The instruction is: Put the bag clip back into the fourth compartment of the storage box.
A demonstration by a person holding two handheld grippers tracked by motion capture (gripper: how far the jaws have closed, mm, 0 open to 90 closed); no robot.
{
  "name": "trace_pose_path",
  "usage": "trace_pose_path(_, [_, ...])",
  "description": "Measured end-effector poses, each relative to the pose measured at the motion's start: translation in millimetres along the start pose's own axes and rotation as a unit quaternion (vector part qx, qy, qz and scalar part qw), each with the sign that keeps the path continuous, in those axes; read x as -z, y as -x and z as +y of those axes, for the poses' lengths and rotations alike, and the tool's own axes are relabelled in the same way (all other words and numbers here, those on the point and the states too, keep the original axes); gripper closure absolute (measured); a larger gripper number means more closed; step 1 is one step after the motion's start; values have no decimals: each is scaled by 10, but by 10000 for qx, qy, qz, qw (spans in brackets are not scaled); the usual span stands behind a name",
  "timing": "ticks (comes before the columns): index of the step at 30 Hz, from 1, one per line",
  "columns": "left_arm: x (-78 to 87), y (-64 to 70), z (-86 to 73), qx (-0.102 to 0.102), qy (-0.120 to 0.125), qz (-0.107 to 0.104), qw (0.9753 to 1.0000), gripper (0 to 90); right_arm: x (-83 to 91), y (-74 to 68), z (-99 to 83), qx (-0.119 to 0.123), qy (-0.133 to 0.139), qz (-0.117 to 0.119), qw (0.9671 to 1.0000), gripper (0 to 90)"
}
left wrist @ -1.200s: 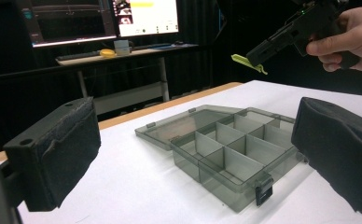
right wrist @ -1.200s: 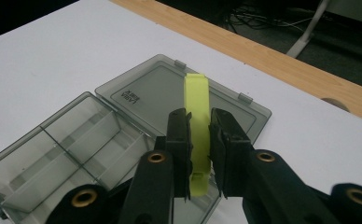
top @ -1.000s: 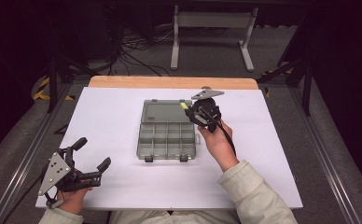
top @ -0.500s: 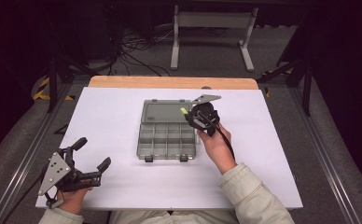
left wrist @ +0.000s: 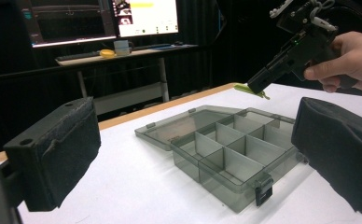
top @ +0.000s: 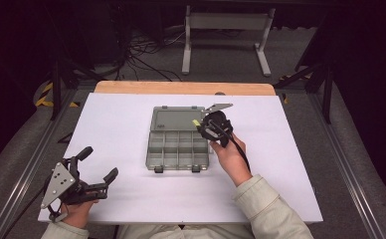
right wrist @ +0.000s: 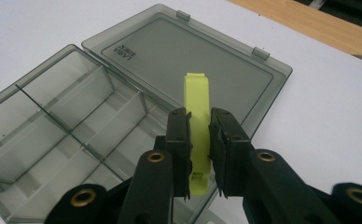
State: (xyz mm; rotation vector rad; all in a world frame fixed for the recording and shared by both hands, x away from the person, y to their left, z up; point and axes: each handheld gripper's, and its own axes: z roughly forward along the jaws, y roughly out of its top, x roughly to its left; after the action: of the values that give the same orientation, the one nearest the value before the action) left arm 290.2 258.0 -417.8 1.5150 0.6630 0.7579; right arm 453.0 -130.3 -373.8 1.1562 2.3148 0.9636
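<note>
In the right gripper view, the right gripper point(right wrist: 200, 140) has its two black jaws pinching a small yellow-green plastic clip point(right wrist: 198, 107) across its narrow sides, a little below its middle, so that the upper end pokes up past the jaw tips at the centre of the frame. The clip looks light, stiff and smooth, so it would likely slip or twist if squeezed near an end; the mid-length hold across the flat sides seems the sound one. It hangs just above the open organiser box point(right wrist: 76, 121), over the seam where the flat lid point(right wrist: 170, 56) meets the divided tray, in the middle of the frame. In the high view, the right hand point(top: 231, 154) reaches up from the lower right with the forearm angled toward the frame's centre, the gripper tipped forward and down at the box's right edge. The left gripper point(top: 97, 164) sits at the lower left on the white table point(top: 290, 164), well apart from the box, jaws spread wide and empty, its padded fingers point(left wrist: 58, 149) framing the tray in the left gripper view.
</note>
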Motion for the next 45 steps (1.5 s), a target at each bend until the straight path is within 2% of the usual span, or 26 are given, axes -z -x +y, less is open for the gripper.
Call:
trace_pose_path(13, [-3, 0, -1, 7, -8, -11, 10000, 17, -76, -6, -35, -58, -345, 54, 9994, 779])
trace_pose_path(27, [-1, 0, -1, 11, -6, -8, 10000, 17, -164, -2, -67, -110, -785, 176, 9967, 779])
trace_pose_path(37, [-1, 1, 0, 13, -5, -14, 10000, 17, -188, -3, -74, -165, -904, 194, 9956, 776])
trace_pose_path(41, [0, -2, 0, 12, 1, -12, 10000, 17, -171, -4, -63, -115, -838, 230, 9962, 620])
trace_pose_path(42, [-1, -2, 0, 14, 0, -13, 10000, 17, -171, -4, -63, -115, -838, 230, 9962, 620])
trace_pose_path(45, [0, 1, 0, 10, -4, -12, 10000, 17, -117, -13, -45, 14, -686, 207, 9974, 520])
